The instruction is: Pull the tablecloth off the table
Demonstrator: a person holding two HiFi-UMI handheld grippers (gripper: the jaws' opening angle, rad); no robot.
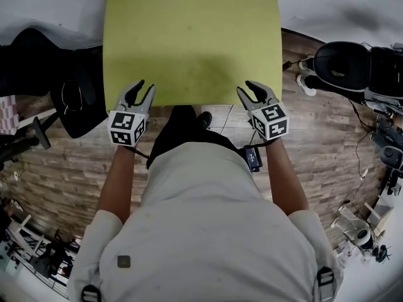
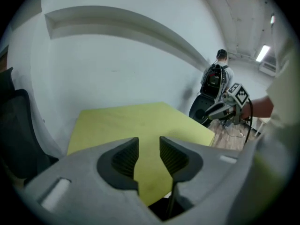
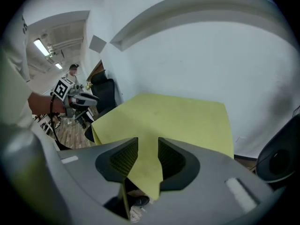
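Head view looks steeply down on a yellow-green tablecloth (image 1: 189, 43) spread flat and smooth over the worktop, which is hidden beneath it. The cloth's far edge lies against a white wall (image 1: 327, 5), and its near edge faces the person. The left gripper (image 1: 140, 92) sits at the cloth's near left corner and the right gripper (image 1: 252, 93) at the near right corner, each just at the edge, with the marker cubes turned up toward the camera.

Left gripper view shows its jaws parted by a narrow gap. The near edge of the tablecloth (image 2: 140, 125) lies in that gap, and the ribbed pads (image 2: 126, 156) are not pressed on it. The right gripper (image 2: 220, 109) appears off to the right.

Right gripper view shows the same. The jaws stand apart with a drooping corner of the tablecloth (image 3: 178, 121) in the gap between them, and the pads (image 3: 123, 156) are clear of the fabric. The left gripper (image 3: 86, 100) is visible at the left.

A wood-pattern floor (image 1: 63, 168) lies below. A black office chair (image 1: 343, 65) stands to the right of the worktop and another black chair (image 1: 75, 99) to the left. A person wearing a backpack (image 2: 215, 76) stands in the background.
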